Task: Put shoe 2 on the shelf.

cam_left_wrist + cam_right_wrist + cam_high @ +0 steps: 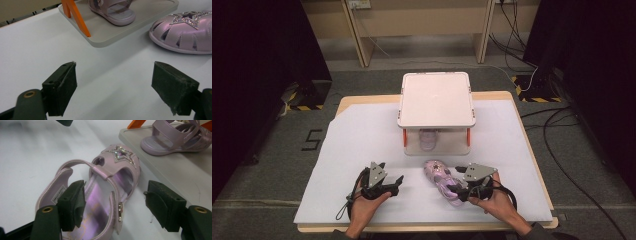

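A white sheet covers the wooden surface (362,145), which stands on grey floor with dark curtains at both sides. In the high view a two-level shoe rack (436,99) with a pale top board and orange posts sits at the far middle of the surface; one lilac sandal (428,138) lies on its lower shelf. A second lilac sandal (441,180) lies on the sheet just in front of the rack, toe toward it. The right gripper (458,189) is at that sandal's heel end, and the left gripper (398,182) rests on the sheet to the sandal's left, apart from it. In the left gripper view the jaws are spread wide over bare sheet, holding nothing; the rack's lower board (110,32) with an orange post (76,18) lies ahead, and the near sandal's star-trimmed toe (185,32) is just beside the rack. In the right gripper view the jaws are released, one inside the heel of the near sandal (110,185) and one outside it, not pressing; the shelved sandal (175,138) lies beyond.
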Motion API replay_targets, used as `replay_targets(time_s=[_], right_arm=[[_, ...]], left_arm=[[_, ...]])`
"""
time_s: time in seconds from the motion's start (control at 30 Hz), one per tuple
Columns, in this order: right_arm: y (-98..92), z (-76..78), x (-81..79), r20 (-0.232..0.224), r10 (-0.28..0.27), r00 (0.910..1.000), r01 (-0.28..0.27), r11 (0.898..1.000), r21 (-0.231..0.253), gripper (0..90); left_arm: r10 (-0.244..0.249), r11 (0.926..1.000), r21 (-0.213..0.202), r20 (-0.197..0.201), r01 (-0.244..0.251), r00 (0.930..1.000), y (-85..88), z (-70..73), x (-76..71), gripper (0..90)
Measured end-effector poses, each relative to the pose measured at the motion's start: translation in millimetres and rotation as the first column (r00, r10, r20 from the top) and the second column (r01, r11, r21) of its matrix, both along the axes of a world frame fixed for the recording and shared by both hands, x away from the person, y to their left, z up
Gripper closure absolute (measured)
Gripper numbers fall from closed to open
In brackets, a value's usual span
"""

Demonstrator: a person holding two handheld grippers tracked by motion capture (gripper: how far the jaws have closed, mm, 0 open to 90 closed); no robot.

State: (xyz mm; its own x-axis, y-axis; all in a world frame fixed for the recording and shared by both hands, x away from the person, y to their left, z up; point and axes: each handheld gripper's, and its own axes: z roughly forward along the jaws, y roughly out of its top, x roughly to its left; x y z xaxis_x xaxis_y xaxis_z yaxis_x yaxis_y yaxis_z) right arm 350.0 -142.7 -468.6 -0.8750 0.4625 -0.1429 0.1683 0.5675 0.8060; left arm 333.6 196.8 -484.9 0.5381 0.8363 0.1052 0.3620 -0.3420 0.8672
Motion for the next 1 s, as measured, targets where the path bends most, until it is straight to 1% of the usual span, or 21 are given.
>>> replay_targets(time_s=[0.07, 0.17, 0.2, 0.27, 0.3, 0.37, 0.43, 0.5, 0.53, 0.6, 0.67, 0.7, 0.73, 0.8, 0.83, 0.87, 0.9, 0.93, 1.0], right_arm=[[2.8, 0.2, 1.9, 0.008, -0.001, 1.0000, 0.001, 1.000, -0.017, 33.1], [9.1, 1.1, 4.7, 0.036, 0.017, 0.9992, -0.016, 1.000, -0.026, 33.8], [11.7, 1.4, 5.2, 0.035, 0.021, 0.9992, -0.019, 0.999, -0.032, 34.0], [17.5, 1.2, 7.0, 0.039, 0.029, 0.9988, -0.028, 0.999, -0.039, 34.8], [20.2, 1.0, 8.8, 0.057, 0.037, 0.9977, -0.035, 0.998, -0.046, 34.7], [25.2, 1.1, 11.2, 0.048, 0.054, 0.9974, -0.052, 0.997, -0.054, 34.4], [28.7, 2.7, 11.7, 0.055, 0.060, 0.9966, -0.057, 0.996, -0.070, 35.1], [31.0, 3.8, 10.8, 0.064, 0.081, 0.9947, -0.075, 0.992, -0.099, 42.2], [32.1, 3.8, 10.4, 0.071, 0.104, 0.9920, -0.095, 0.988, -0.123, 44.2], [35.4, 3.0, 8.2, 0.083, 0.125, 0.9887, -0.112, 0.982, -0.151, 48.3], [38.3, 5.0, 6.5, 0.105, 0.128, 0.9862, -0.105, 0.974, -0.201, 51.7], [39.6, 6.3, 6.4, 0.104, 0.119, 0.9875, -0.093, 0.970, -0.226, 54.4], [40.2, 6.6, 7.1, 0.111, 0.119, 0.9867, -0.091, 0.969, -0.232, 55.7], [41.0, 5.9, 8.8, 0.107, 0.098, 0.9894, -0.069, 0.966, -0.248, 58.4], [41.0, 5.3, 10.2, 0.118, 0.101, 0.9879, -0.068, 0.964, -0.257, 60.0], [41.2, 5.1, 10.4, 0.120, 0.090, 0.9887, -0.057, 0.964, -0.259, 61.6], [41.2, 5.3, 10.6, 0.121, 0.092, 0.9884, -0.057, 0.963, -0.264, 64.8], [40.9, 6.1, 10.0, 0.132, 0.091, 0.9871, -0.053, 0.963, -0.264, 69.7], [39.9, 8.8, 8.5, 0.157, 0.089, 0.9836, -0.045, 0.963, -0.268, 75.4]], left_arm=[[0.001, 1.0000, 0.006, 0.000, -0.001, 1.0000, 0.9, -0.1, -1.2, 19.6], [-0.001, 1.0000, -0.002, 0.004, 0.001, 1.0000, 2.1, -0.2, -2.9, 19.5], [0.005, 1.0000, 0.005, 0.001, -0.005, 1.0000, 3.1, -0.4, -3.8, 19.6], [0.010, 0.9999, 0.004, 0.000, -0.010, 1.0000, 4.2, -1.1, -4.4, 19.5], [0.011, 0.9999, 0.005, 0.000, -0.011, 0.9999, 4.4, -0.9, -4.5, 19.5], [0.012, 0.9999, 0.006, 0.003, -0.012, 0.9999, 4.3, -0.6, -4.5, 19.5], [0.010, 0.9999, 0.004, -0.001, -0.010, 1.0000, 3.4, -1.3, -4.5, 19.5], [0.006, 0.9999, 0.009, -0.004, -0.006, 1.0000, 2.8, -2.1, -4.1, 19.5], [0.004, 0.9999, 0.009, -0.005, -0.004, 1.0000, 2.6, -2.1, -4.0, 19.5], [0.005, 1.0000, 0.007, -0.003, -0.005, 1.0000, 2.5, -1.8, -4.2, 19.5], [0.007, 0.9999, 0.011, -0.004, -0.007, 1.0000, 3.1, -1.8, -4.1, 19.5], [0.007, 0.9999, 0.012, -0.004, -0.007, 1.0000, 3.3, -1.9, -4.0, 19.6], [0.007, 0.9999, 0.013, -0.005, -0.007, 1.0000, 3.3, -2.1, -4.0, 19.6], [0.007, 0.9999, 0.013, -0.005, -0.006, 1.0000, 3.2, -2.0, -4.2, 19.5], [0.006, 0.9999, 0.012, -0.004, -0.006, 1.0000, 3.1, -1.9, -4.3, 19.5], [0.005, 0.9999, 0.012, -0.004, -0.005, 1.0000, 3.0, -1.9, -4.3, 19.6], [0.004, 0.9999, 0.012, -0.005, -0.004, 1.0000, 2.8, -2.0, -4.2, 19.5], [0.004, 0.9999, 0.012, -0.005, -0.004, 1.0000, 2.8, -2.1, -4.1, 19.6], [0.004, 0.9999, 0.011, -0.004, -0.003, 1.0000, 2.8, -2.0, -4.2, 19.6]])
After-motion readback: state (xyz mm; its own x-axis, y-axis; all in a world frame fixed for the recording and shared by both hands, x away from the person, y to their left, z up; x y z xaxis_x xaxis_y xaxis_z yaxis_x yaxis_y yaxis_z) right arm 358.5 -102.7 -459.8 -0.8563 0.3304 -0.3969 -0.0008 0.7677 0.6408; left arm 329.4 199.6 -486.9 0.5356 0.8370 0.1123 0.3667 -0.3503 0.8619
